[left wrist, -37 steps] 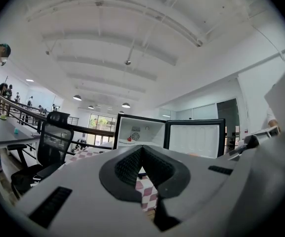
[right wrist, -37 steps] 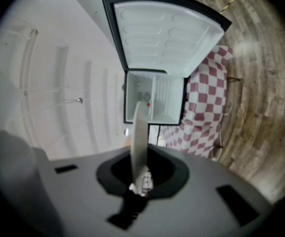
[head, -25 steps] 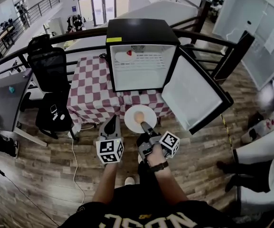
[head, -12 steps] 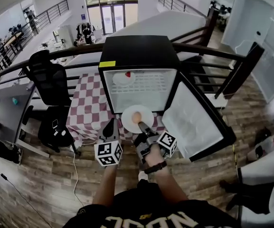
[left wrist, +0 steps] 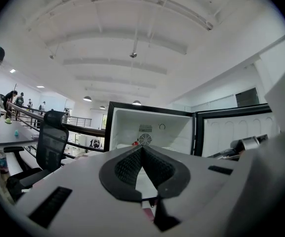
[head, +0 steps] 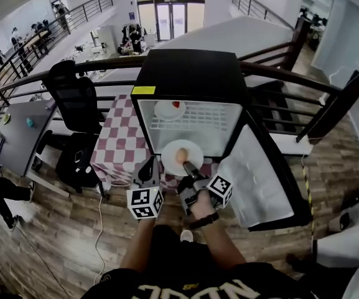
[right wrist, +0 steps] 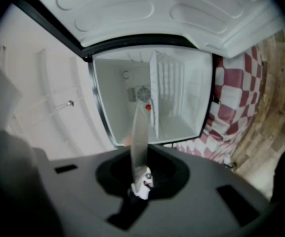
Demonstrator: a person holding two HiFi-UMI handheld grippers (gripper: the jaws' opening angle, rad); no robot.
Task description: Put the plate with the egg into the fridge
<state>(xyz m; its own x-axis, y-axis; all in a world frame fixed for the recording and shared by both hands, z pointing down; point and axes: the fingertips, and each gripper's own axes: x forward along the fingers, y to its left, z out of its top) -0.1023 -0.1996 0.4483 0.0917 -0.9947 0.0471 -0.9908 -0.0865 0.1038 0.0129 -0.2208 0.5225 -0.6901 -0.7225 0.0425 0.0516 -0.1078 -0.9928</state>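
- Far left: office chair [head: 73, 98] beside a table [head: 118, 143] with a checked cloth. Neither was in use.
- Left gripper [head: 147, 167]: jaws pressed together on nothing, carried alongside the load.
- Plate [head: 195, 149] bearing one egg [head: 180, 156]: held off the table before the fridge's lower compartment, not yet inside it.
- Right gripper [head: 188, 166]: jaws narrowed onto the plate's near rim.
- Fridge [head: 188, 73]: stood on the table, with its door [head: 263, 179] swung wide to the right. A second plate [head: 167, 111] lay on the wire shelf [head: 210, 117].
- Progress, as judged: pick-up and approach were done. Entering, setting down and letting go remained.
- Views: only the head view showed the egg plainly. The right gripper view showed the plate [right wrist: 140, 127] edge-on in the pinch. The left gripper view showed the meeting pads [left wrist: 127, 164] and a fan [left wrist: 144, 139] in the fridge's back wall.
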